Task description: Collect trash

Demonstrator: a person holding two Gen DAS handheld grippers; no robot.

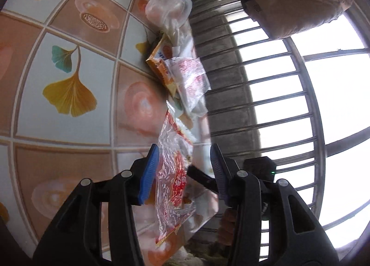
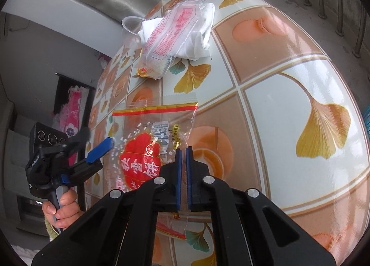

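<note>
A clear snack wrapper with a red label [image 2: 141, 159] is held up off the patterned table [image 2: 289, 81]. My right gripper [image 2: 183, 150] is shut on the wrapper's right edge. My left gripper [image 1: 184, 152] stands open with the same wrapper [image 1: 172, 173] hanging between its blue pads, neither pad pressing it. The right wrist view has the left gripper [image 2: 98, 137] at the wrapper's left edge. More trash lies farther along the table: a clear bag with pink print [image 2: 178, 32] on white tissue, an orange packet [image 1: 161, 62] and a clear plastic cup [image 2: 130, 28].
A hand [image 2: 62, 206] grips the left gripper's handle off the table's left edge. Window bars [image 1: 277, 104] and a concrete ledge run beyond the table's far side. A padded beige garment [image 1: 289, 0] hangs near the window.
</note>
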